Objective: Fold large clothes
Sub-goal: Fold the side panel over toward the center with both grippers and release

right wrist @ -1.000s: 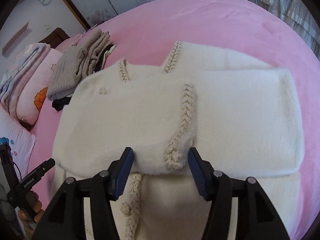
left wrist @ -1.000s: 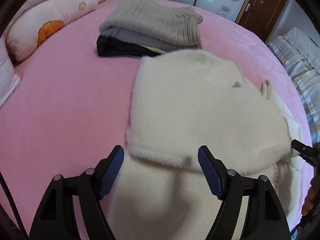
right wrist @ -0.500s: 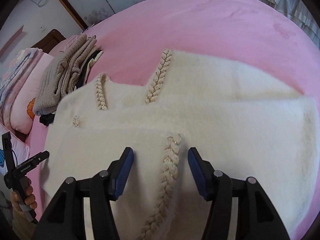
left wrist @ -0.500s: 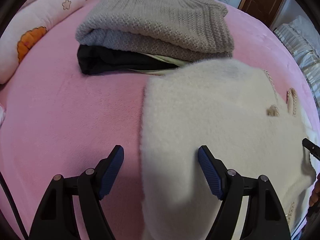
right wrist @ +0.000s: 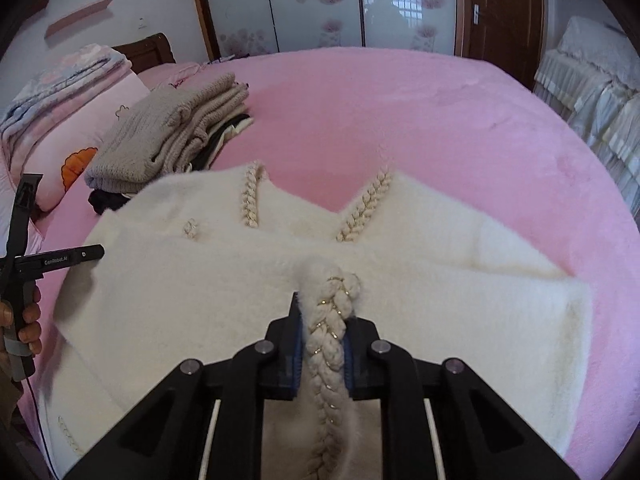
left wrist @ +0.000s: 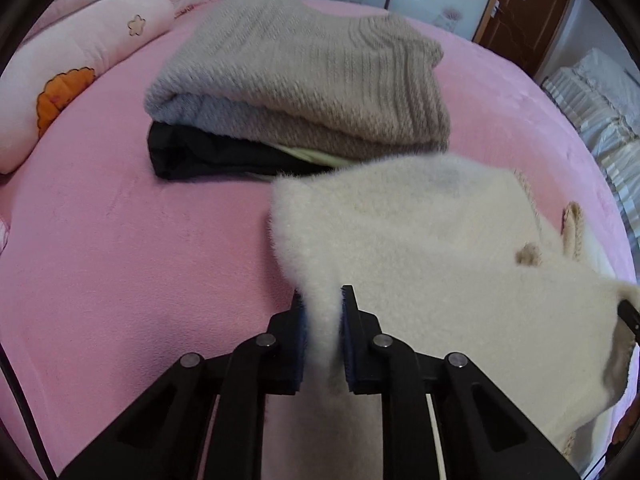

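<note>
Nearest the left wrist camera, the left tongs (left wrist: 322, 312) are clamped on the fuzzy left edge of the cream cardigan (left wrist: 440, 264); their blue pads have just been closing and now pinch a ridge of fleece between them. In the right wrist view the right tongs (right wrist: 322, 326) are likewise clamped, on the braided gold-flecked trim (right wrist: 328, 336) of the cardigan's front edge, having also just closed with the braid between them.

The cardigan lies spread and partly folded across a pink plush bed (right wrist: 400, 112), its V-neck opening away from the right camera. At the left edge of that view a hand (right wrist: 24, 320) grips the handle of the other tool. Beyond the cardigan, touching its far corner in the left view, sits a stack of folded clothes: a beige knit sweater (left wrist: 304, 76) on top of a black garment (left wrist: 200, 152). Further left rests a pink pillow (left wrist: 80, 64) with an orange flower print, under what looks like folded bedding. At the back stand frosted sliding doors (right wrist: 320, 4) with a floral pattern and a brown wooden door (right wrist: 500, 8); a ruffled white cover (right wrist: 592, 92) shows at the right.

A second ago both tongs stood wide apart over the cardigan; the left one has since travelled toward the stack.
</note>
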{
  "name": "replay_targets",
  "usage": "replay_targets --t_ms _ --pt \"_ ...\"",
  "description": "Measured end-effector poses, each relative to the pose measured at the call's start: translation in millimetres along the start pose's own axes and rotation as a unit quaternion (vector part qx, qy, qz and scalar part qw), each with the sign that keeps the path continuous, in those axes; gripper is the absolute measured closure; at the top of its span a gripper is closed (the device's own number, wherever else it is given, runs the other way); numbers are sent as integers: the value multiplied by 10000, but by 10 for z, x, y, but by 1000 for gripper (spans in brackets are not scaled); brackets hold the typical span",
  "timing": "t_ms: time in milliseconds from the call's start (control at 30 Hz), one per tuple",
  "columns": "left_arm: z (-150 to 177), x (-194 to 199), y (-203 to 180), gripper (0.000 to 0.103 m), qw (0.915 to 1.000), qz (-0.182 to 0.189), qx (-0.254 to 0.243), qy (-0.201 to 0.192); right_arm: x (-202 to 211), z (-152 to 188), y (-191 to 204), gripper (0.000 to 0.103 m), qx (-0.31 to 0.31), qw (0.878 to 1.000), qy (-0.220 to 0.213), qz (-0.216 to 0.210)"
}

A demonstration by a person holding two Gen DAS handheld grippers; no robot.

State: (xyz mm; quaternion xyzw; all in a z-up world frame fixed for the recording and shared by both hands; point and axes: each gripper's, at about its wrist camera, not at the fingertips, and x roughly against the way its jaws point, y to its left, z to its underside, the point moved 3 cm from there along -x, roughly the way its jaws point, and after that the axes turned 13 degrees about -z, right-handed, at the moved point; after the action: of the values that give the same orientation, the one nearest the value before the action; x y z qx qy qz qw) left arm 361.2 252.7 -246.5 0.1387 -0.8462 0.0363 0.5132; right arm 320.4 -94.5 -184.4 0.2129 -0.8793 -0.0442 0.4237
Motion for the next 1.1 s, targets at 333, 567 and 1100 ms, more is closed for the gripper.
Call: replay_targets --t_ms 333,567,1100 --pt "-77 38 -103 91 9986 -249 247 -391 -229 -451 -219 88 -264 9990 -307 187" --pt "40 -259 -227 80 9972 -619 -286 -304 -556 -184 -534 74 -716 9956 295 524" --pt "351 991 -648 41 9966 -291 219 -743 -52 -26 518 69 -409 9984 -203 -319"
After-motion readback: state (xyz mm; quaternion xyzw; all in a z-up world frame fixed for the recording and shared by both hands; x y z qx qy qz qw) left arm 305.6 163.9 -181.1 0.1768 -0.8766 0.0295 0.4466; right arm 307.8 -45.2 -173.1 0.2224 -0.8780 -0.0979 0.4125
